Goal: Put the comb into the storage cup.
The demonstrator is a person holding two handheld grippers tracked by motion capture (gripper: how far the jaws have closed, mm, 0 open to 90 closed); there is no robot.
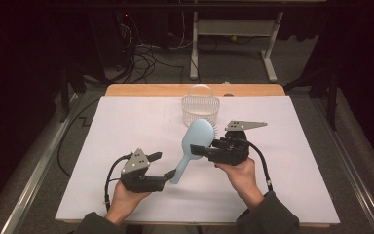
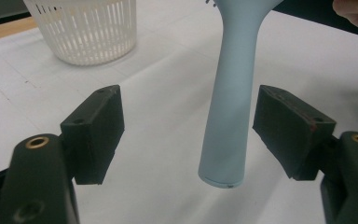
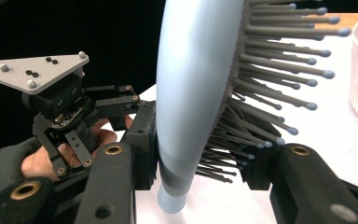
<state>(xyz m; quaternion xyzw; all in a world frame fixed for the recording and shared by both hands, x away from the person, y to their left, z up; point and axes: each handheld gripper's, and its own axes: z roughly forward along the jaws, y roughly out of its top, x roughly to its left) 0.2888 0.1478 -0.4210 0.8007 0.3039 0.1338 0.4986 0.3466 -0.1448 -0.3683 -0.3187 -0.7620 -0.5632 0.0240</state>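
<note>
Right tool (image 1: 200, 149) clamps the pale blue plastic hairbrush (image 1: 195, 140) by its head above the surface's middle; its handle slants down between the left tool's (image 1: 166, 165) open, untouching jaws.

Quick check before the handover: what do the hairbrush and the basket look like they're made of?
Hairbrush: probably moulded plastic, pale blue with a smooth matte sheen and no seams on the handle; its grey bristles look like thin plastic pins with rounded blue tips. Basket: seemingly rigid white plastic, judging by its even slotted walls and thin hoop handle.
</note>
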